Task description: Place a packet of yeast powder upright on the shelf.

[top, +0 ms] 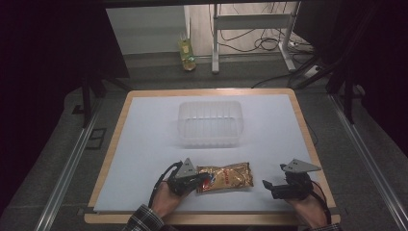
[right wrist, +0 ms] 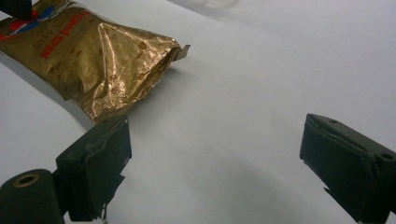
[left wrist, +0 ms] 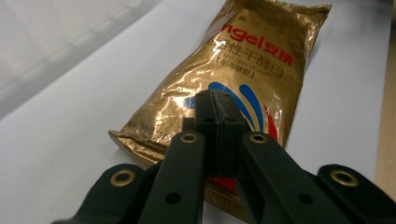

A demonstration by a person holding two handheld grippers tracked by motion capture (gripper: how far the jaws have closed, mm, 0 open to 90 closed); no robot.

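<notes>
The crinkled gold foil packet w/ red and blue print (top: 225, 177) lies flat on the white sheet covering the bench (top: 144, 144), near your edge, long axis running left-right in the high view, so it hasn't gone anywhere yet. Your left hand-held gripper (top: 199, 181) is on the packet's left end; in the left gripper view its jaws are drawn fully together over the printed end of the packet (left wrist: 243, 74), apparently pinching a fold of foil, tho the pinch point itself is hidden behind the jaw blocks, so you can't be fully sure how much foil is caught. Read it as: grasp made, lift not started, since the packet rests on the sheet along its whole length. Your right hand-held gripper (top: 267, 185) sits well apart to the right of the packet, jaws spread wide w/ nothing between them, pointing toward the packet's crimped right end (right wrist: 135, 60). Farther back, mid-bench, the clear ribbed plastic tub (top: 209, 122) stands upright and looks empty; prob the drop-off. What's left for you, by this look: lift the packet, carry it over the tub rim, let go inside. Right side has no part in it so far.
</notes>
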